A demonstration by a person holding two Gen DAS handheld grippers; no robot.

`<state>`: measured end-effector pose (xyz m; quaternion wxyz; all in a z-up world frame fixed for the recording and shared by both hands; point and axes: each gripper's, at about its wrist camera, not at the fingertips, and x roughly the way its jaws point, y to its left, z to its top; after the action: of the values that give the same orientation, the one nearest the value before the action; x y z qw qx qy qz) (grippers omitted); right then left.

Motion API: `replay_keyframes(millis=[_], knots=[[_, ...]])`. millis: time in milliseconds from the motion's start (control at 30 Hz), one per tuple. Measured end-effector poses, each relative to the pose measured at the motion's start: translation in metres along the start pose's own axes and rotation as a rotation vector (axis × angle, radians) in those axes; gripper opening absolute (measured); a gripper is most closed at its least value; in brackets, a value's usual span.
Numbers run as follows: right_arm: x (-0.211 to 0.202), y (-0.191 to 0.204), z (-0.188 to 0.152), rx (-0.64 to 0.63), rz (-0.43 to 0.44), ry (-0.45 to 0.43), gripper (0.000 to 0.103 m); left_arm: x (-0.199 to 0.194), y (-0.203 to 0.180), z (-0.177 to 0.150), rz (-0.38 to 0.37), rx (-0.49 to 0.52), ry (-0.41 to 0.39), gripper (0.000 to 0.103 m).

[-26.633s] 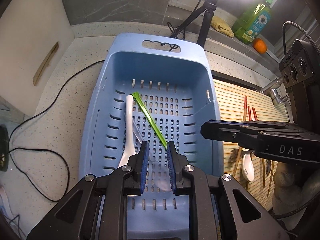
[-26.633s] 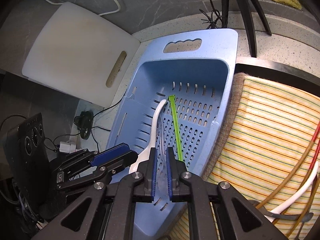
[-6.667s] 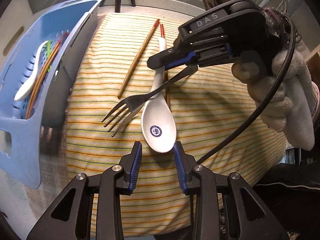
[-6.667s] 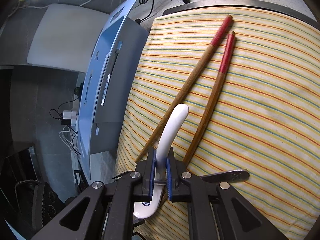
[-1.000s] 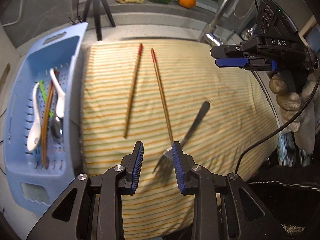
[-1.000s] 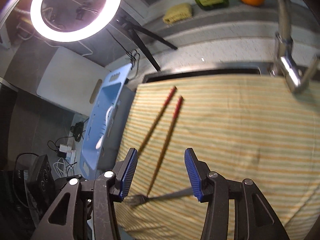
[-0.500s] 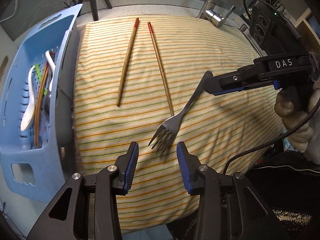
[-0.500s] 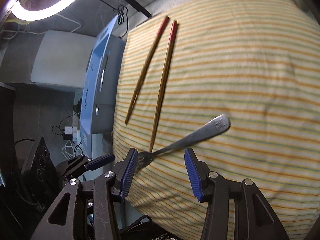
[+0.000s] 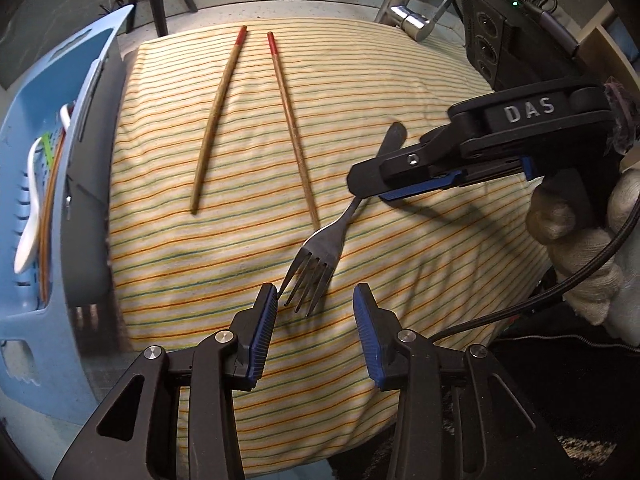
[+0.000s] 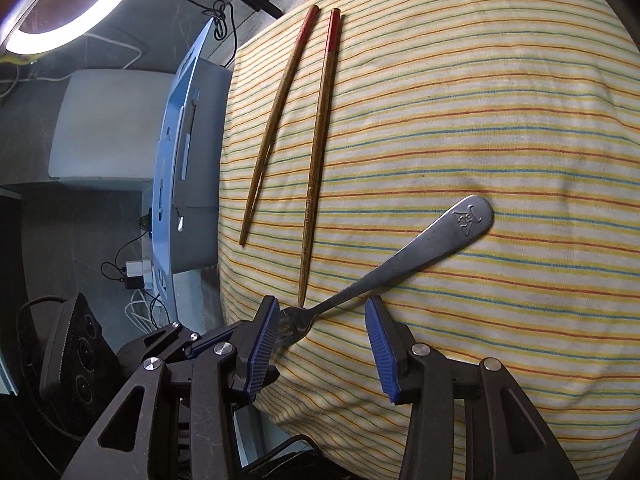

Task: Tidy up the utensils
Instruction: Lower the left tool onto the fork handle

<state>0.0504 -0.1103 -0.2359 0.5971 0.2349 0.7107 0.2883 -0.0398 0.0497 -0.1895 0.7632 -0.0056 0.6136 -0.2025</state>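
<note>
A metal fork [image 9: 326,240] lies on the striped cloth [image 9: 400,92], tines toward me. My left gripper [image 9: 314,300] hangs open just above the tines, which reach between its fingertips near the left pad. My right gripper [image 10: 322,320] straddles the fork's [image 10: 400,260] neck; its jaws are closing, and the pads stand clear of the metal. In the left wrist view the right gripper [image 9: 362,180] comes in from the right over the handle. Two red-tipped chopsticks [image 9: 212,128] [image 9: 292,128] lie further back. The blue basket [image 9: 24,320] at the left holds white spoons and other utensils.
A gloved hand [image 9: 580,232] holds the right gripper, with a cable trailing below it. A faucet [image 9: 408,16] and a tripod leg [image 9: 156,4] stand behind the cloth. A ring light [image 10: 60,12] and a white cutting board [image 10: 104,124] sit beyond the basket [image 10: 180,160].
Both grippers have come down toward the fork. The right one swung in from the upper right over the handle and neck. The left jaws have widened. The fork has stayed put.
</note>
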Motion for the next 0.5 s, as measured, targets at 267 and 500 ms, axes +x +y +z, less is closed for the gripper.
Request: replay_keyframes(millis=[267, 500], knots=[[-0.008, -0.007, 0.011, -0.011, -0.047, -0.034, 0.038, 0.01, -0.018, 0.013, -0.063, 0.004, -0.017, 0.038], [-0.013, -0.012, 0.013, -0.002, -0.058, -0.045, 0.036, 0.024, -0.029, 0.027, -0.093, 0.014, -0.014, 0.038]])
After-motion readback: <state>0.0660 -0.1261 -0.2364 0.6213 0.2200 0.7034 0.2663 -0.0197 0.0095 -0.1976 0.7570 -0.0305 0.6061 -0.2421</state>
